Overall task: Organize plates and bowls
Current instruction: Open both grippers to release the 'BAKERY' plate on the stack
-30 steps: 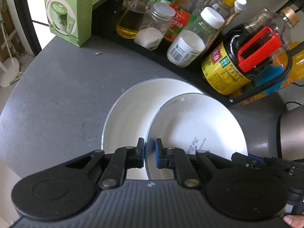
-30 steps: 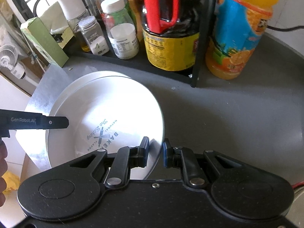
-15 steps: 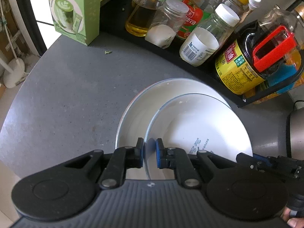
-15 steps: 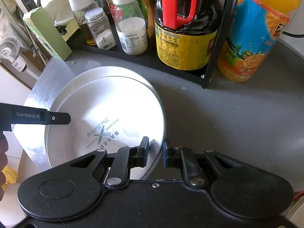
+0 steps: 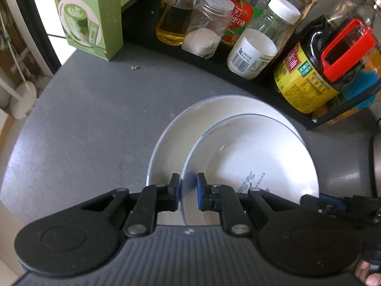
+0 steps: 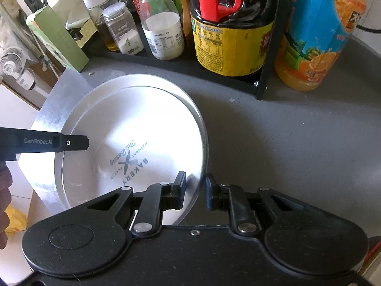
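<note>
A white printed plate lies inside a larger white plate on the grey counter; both show in the right wrist view, the printed plate over the larger plate. My left gripper straddles the printed plate's left rim, pads a little apart from it. My right gripper straddles the opposite rim with a wider gap. The left gripper's finger shows over the plate in the right wrist view.
A black rack along the back holds several bottles and jars, including a soy sauce jug with a red handle. An orange juice bottle stands right of it. A green box stands at back left. The counter edge curves at left.
Both grippers have opened slightly around the printed plate's rim. The plate has settled lower into the larger plate. Both cameras have moved a little closer to the rack.
</note>
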`<state>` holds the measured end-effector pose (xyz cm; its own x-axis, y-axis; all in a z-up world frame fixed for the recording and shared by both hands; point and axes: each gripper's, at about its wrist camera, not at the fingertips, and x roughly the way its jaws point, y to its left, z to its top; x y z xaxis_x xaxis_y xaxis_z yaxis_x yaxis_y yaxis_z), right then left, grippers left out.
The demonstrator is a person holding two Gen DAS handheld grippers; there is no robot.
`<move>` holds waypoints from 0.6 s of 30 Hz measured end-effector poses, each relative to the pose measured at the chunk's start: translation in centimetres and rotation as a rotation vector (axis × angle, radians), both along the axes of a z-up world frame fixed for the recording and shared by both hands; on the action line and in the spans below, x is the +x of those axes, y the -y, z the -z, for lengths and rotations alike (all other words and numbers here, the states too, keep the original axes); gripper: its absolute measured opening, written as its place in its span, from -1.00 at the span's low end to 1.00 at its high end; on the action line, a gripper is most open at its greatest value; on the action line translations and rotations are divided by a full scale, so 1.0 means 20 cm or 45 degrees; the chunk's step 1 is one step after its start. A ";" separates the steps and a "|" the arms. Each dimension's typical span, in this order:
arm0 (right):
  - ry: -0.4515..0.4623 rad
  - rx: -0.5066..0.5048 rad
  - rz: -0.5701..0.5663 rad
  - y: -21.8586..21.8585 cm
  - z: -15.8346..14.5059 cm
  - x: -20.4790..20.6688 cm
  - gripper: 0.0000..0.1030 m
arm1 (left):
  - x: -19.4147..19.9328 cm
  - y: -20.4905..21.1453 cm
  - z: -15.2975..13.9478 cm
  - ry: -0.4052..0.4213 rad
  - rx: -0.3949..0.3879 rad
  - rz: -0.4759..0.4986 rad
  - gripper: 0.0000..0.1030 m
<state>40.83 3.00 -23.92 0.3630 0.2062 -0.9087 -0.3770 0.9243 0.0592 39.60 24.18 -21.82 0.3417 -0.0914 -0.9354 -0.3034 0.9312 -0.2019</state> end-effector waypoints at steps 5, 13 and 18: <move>-0.001 -0.005 0.032 0.03 0.02 -0.01 -0.23 | 0.02 0.01 -0.01 -0.015 0.042 0.040 -0.75; 0.001 0.032 0.116 0.10 0.04 -0.03 0.18 | 0.02 0.04 -0.04 0.002 0.147 0.099 -0.75; 0.010 0.035 0.135 0.10 0.03 -0.05 0.19 | 0.02 0.05 -0.05 0.022 0.194 0.159 -0.75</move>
